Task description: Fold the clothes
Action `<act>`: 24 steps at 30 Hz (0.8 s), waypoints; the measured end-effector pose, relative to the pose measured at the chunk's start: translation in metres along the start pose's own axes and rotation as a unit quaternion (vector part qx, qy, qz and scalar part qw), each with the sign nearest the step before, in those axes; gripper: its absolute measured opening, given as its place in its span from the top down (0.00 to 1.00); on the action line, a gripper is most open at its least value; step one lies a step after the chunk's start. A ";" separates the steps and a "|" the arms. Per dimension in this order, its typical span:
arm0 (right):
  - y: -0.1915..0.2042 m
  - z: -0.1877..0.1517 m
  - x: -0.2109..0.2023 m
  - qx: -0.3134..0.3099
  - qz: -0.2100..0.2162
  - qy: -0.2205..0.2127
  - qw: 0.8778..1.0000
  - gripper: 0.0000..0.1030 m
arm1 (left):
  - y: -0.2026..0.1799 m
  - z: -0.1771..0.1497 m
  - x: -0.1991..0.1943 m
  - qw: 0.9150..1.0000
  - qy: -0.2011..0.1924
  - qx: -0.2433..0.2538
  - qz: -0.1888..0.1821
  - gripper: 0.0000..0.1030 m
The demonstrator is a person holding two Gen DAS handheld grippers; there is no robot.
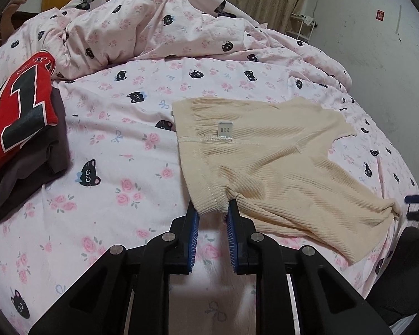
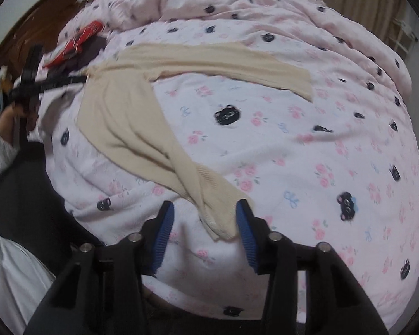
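My left gripper is clamped on a bunched corner of the beige ribbed top, the fabric pinched between its blue pads. My right gripper stands spread — the top's sleeve end lies in the gap, and the blue pads either side do not press it.

In the left wrist view the top lies flat on the bed sheet, inside out, its white size tag showing near the neckline. Its long axis runs from my left fingers up and away to the right. In the right wrist view, which is blurred, the sleeve stretches from my fingers up toward the left gripper at the far corner.

To the left of the top — well apart — sits a stack of folded clothes, red shirt on dark grey. Behind lies a rumpled quilt.
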State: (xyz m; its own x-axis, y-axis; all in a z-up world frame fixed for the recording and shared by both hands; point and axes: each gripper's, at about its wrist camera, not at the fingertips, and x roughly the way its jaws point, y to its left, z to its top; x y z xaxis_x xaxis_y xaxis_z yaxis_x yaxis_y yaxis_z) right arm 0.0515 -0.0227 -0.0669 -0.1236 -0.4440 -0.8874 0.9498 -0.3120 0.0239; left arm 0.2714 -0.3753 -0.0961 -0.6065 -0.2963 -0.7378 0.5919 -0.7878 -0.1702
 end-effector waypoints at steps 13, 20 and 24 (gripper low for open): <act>-0.011 0.015 0.002 -0.002 0.005 0.017 1.000 0.97 | 0.003 0.000 -0.003 1.000 -0.004 -0.011 0.004 0.84; -0.035 0.046 -0.019 -0.014 -0.020 0.006 1.000 0.97 | 0.005 0.001 -0.004 1.000 -0.008 -0.020 0.008 0.84; -0.055 0.065 -0.008 -0.013 -0.038 0.016 0.999 0.99 | 0.005 0.000 -0.004 1.000 -0.007 -0.022 0.011 0.84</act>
State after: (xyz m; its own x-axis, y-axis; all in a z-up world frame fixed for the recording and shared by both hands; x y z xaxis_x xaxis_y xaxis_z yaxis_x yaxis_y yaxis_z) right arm -0.0182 -0.0563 -0.0315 -0.1874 -0.3929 -0.9003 0.9449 -0.3225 -0.0560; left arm 0.2772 -0.3782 -0.0942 -0.6006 -0.3202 -0.7326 0.6277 -0.7564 -0.1840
